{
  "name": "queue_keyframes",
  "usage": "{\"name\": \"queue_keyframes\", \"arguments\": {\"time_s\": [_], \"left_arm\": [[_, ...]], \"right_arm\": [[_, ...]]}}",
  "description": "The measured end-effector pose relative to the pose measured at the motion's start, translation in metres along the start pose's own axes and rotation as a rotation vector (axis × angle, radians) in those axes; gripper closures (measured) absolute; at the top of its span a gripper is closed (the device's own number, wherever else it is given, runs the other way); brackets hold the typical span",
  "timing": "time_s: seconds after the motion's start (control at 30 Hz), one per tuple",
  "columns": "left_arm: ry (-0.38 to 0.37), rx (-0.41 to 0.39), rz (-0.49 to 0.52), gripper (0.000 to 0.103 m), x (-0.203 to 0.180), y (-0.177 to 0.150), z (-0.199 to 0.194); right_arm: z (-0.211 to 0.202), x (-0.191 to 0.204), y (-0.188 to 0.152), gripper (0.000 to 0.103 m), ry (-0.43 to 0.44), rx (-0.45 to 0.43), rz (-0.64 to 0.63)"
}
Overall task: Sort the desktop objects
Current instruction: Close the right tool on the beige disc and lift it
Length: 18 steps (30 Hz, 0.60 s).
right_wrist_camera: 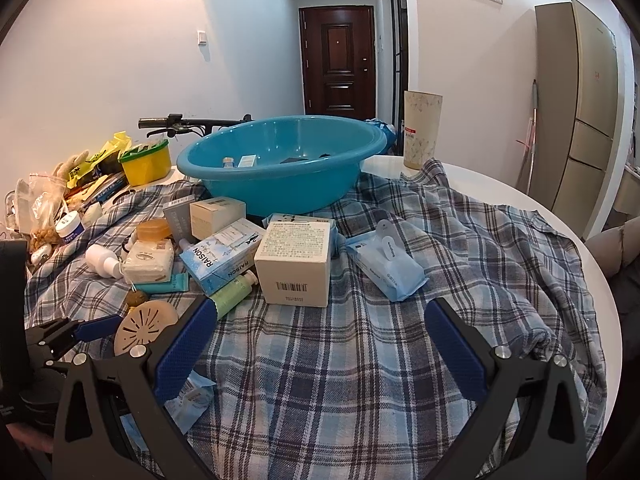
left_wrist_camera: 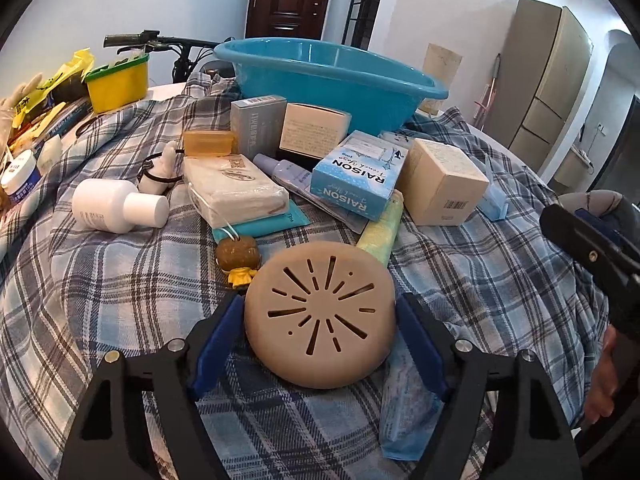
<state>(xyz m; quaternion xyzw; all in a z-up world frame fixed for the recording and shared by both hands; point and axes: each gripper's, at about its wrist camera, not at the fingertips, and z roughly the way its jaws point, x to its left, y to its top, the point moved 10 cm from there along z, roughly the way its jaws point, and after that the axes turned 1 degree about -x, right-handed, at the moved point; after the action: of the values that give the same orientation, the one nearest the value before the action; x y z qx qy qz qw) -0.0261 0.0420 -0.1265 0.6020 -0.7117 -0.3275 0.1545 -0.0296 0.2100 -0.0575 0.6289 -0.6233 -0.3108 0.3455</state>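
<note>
A round tan disc [left_wrist_camera: 320, 316] with radiating slots lies tilted on the plaid cloth [left_wrist_camera: 120, 300], partly over a blue packet [left_wrist_camera: 404, 400]. My left gripper [left_wrist_camera: 320, 300] straddles it, both blue pads touching its sides, so it is shut on the disc. In the right wrist view the same disc [right_wrist_camera: 146, 326] shows at lower left beside one left finger [right_wrist_camera: 100, 326]. My right gripper [right_wrist_camera: 320, 308] hangs open over bare plaid cloth [right_wrist_camera: 320, 360] with nothing between its fingers. A blue basin [left_wrist_camera: 320, 96] stands at the back and holds a few small items [right_wrist_camera: 246, 161].
Behind the disc lie a RAISON box [left_wrist_camera: 356, 176], a cream carton [left_wrist_camera: 444, 184], a white bottle [left_wrist_camera: 116, 204], a soap pack [left_wrist_camera: 236, 188], a green tube [left_wrist_camera: 382, 228] and a small figurine [left_wrist_camera: 238, 260]. A wipes pack [right_wrist_camera: 384, 264] lies right of centre. A yellow tub [left_wrist_camera: 118, 84] and clutter fill the left edge.
</note>
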Motion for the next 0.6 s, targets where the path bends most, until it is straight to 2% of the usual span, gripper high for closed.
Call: {"name": "queue_keyframes", "arguments": {"time_s": [0.17,0.23,0.4,0.6], "left_arm": [[-0.067,-0.017,0.002,0.024,-0.01,0.002,-0.008],[-0.092,-0.023,0.021,0.024,-0.018,0.001,-0.012],[-0.183,-0.035,0.075,0.024,-0.04,-0.001,-0.019],[-0.255,-0.077,0.138,0.024,-0.063,0.0,-0.032]], "right_arm": [[0.001,0.012,-0.002,0.0,0.067,0.006,-0.005],[0.002,0.019,-0.005,0.003,0.115,0.022,0.003],[0.01,0.037,-0.017,0.021,0.294,0.102,0.071],[0.023,0.048,-0.039,0.037,0.515,0.242,0.268]]}}
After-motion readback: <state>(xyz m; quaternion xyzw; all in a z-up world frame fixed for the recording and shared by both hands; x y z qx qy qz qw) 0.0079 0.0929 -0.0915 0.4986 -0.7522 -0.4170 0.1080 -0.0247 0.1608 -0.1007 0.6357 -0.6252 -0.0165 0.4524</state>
